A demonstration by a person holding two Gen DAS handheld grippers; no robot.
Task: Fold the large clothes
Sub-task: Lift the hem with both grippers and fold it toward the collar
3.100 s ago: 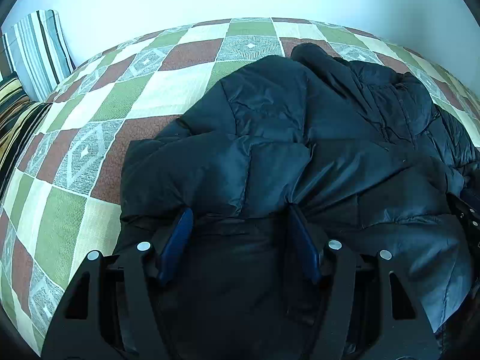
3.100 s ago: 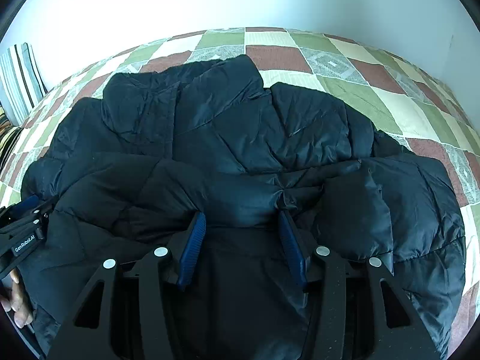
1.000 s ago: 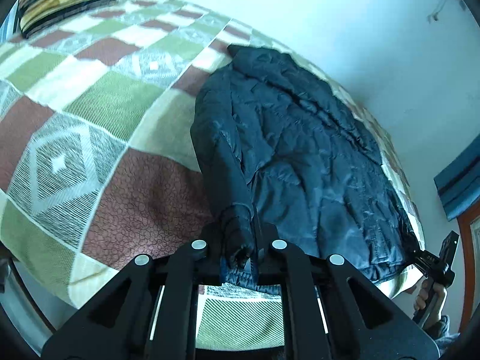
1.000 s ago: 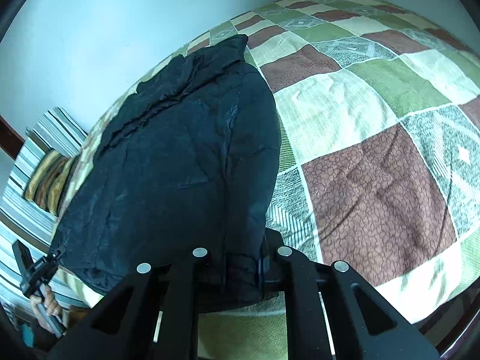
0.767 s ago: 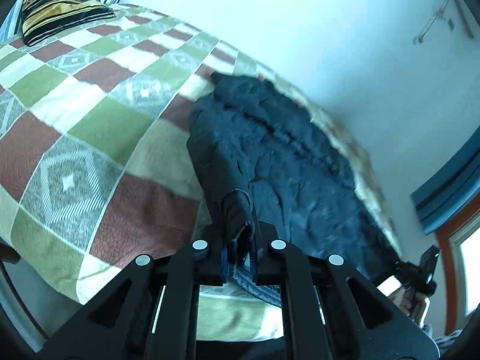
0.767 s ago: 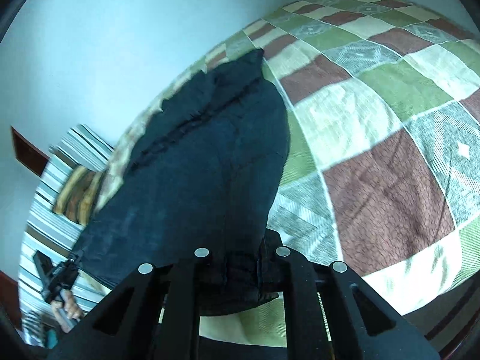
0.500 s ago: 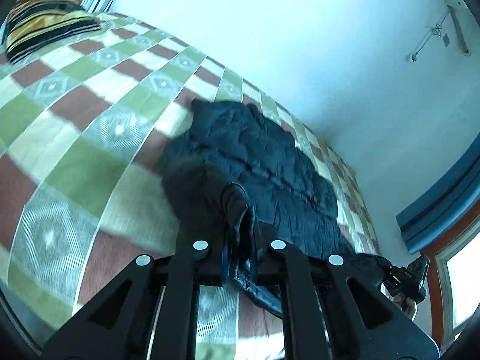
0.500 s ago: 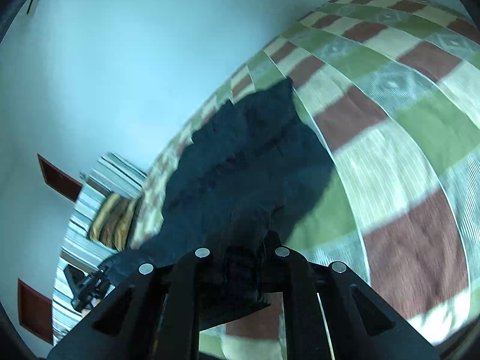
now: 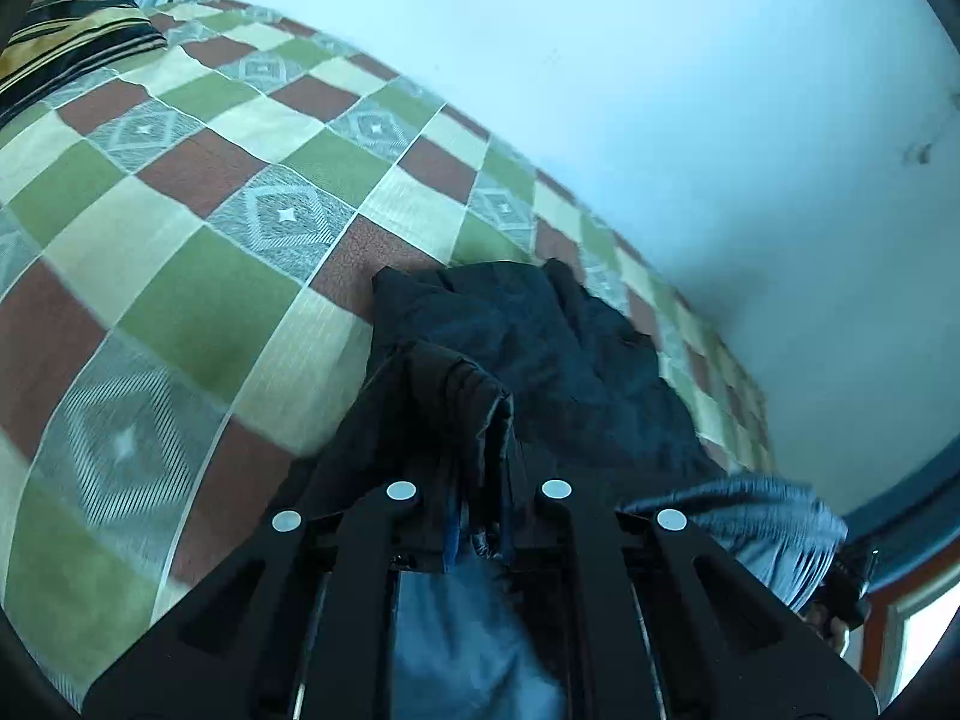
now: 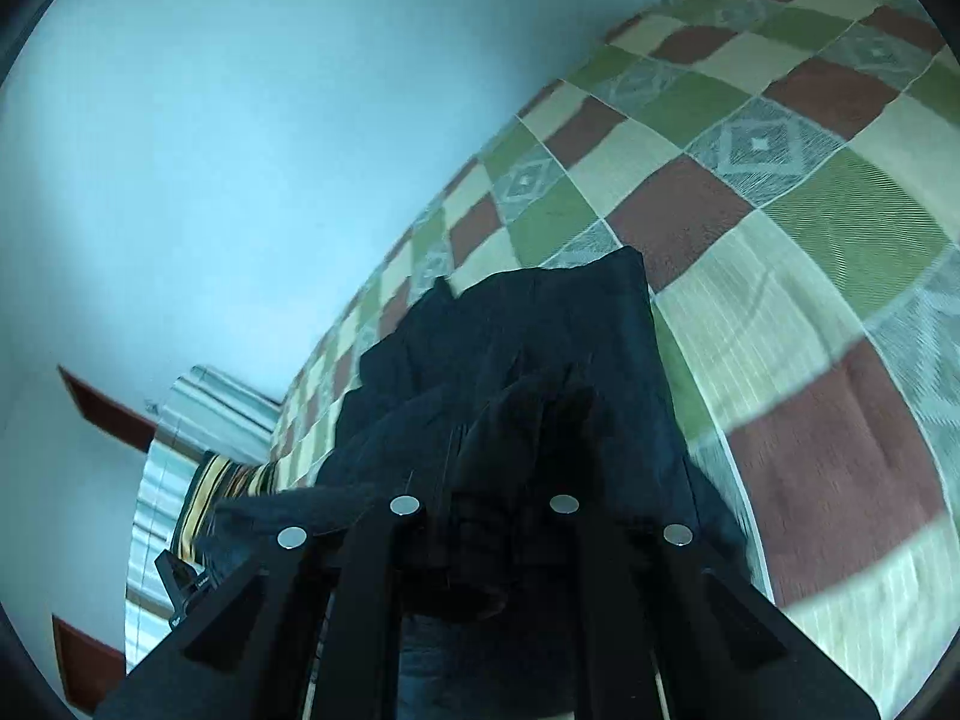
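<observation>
At the bottom centre of both views each hand-held gripper, left (image 9: 478, 531) and right (image 10: 485, 546), pinches a jacket (image 9: 540, 354) edge: it looks soft, puffy and slippery, so hold the hem corners.

Checkered bedspread (image 9: 180, 276), striped pillow (image 9: 72, 42), pale wall (image 9: 600, 60).

pale blue wall (image 9: 600, 60) behind a bed (image 9: 180, 276) in green-brown checks, striped pillow (image 9: 78, 30) alongside

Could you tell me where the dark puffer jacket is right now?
The dark puffer jacket lies mid-frame in both wrist views on the checked bedspread, its near edge pinched by both grippers.
</observation>
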